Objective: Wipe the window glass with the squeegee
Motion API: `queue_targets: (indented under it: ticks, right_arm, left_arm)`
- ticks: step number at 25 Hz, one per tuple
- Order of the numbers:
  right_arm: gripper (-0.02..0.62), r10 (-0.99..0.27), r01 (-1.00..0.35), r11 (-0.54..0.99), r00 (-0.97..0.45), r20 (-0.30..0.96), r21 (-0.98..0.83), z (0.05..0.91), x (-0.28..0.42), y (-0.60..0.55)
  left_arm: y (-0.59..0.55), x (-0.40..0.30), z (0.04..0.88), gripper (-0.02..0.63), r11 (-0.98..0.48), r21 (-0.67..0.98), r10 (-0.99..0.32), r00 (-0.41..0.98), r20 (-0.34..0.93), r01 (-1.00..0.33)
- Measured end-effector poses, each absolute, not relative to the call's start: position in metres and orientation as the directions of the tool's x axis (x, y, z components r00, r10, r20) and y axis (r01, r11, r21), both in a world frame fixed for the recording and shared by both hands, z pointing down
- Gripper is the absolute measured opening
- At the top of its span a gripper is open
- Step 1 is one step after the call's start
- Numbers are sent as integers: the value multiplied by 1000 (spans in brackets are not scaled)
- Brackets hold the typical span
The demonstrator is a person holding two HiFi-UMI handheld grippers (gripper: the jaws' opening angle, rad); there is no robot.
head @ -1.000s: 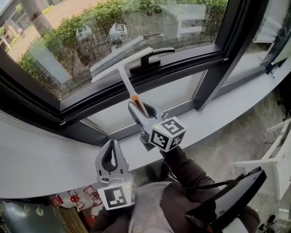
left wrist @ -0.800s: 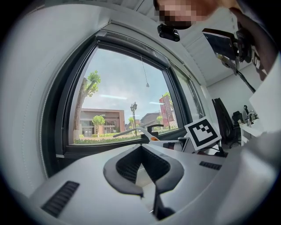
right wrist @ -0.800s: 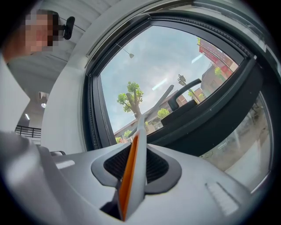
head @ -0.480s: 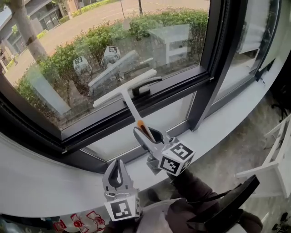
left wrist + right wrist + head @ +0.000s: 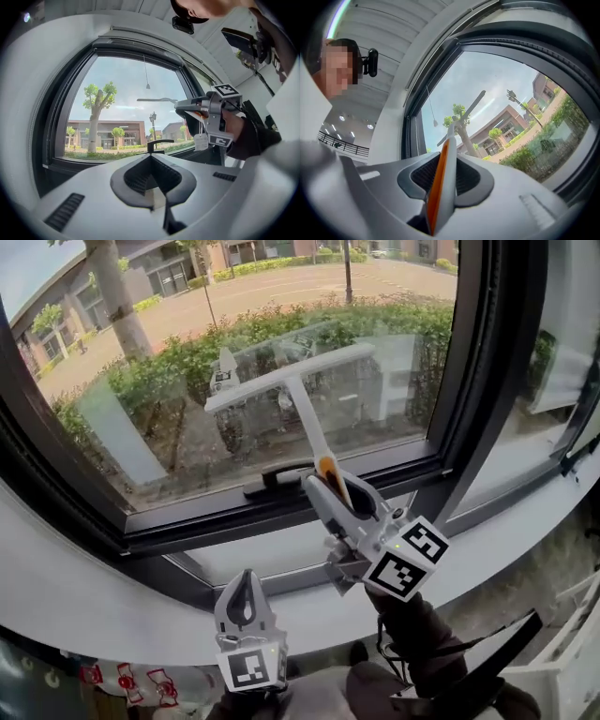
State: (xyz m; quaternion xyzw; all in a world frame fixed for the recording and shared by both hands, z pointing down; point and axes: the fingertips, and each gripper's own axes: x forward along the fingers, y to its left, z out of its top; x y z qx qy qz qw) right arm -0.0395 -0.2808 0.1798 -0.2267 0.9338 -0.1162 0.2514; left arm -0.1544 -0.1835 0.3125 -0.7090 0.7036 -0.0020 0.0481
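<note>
Head view shows the right gripper pinching the squeegee by its orange-striped handle. The handle's long axis points up toward the window glass, and the blade lies crosswise near the pane's middle, right end higher. A wiping stroke seems in hand; next, even pressure toward the bottom edge. The left gripper hangs low, its 2 jaws pressed together on nothing.
</note>
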Motion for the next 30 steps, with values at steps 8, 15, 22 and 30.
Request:
queue_targets:
  ticks: [8,15,22,30]
  right_arm:
    - [81,-389,-284,920,-743,-545,-270,116,-28,-320]
    - [80,-371,-268,928,-712,-597,-257,98,-36,-329]
    - [81,-351,-255,936,-707,-614,-241,83,-41,-343]
    - [75,-350,-263,937,-693,-630,-231,79,-47,-346]
  left_arm:
    - [-200,-144,306,0,52,-99,-995,-43,-92,-994]
    - [-194,-159,300,0,96,-94,-991,-86,-106,-991]
    - [-198,-166,294,0,123,-108,-985,-108,-134,-987]
    - [-201,-175,294,0,152,-104,-982,-138,-132,-983]
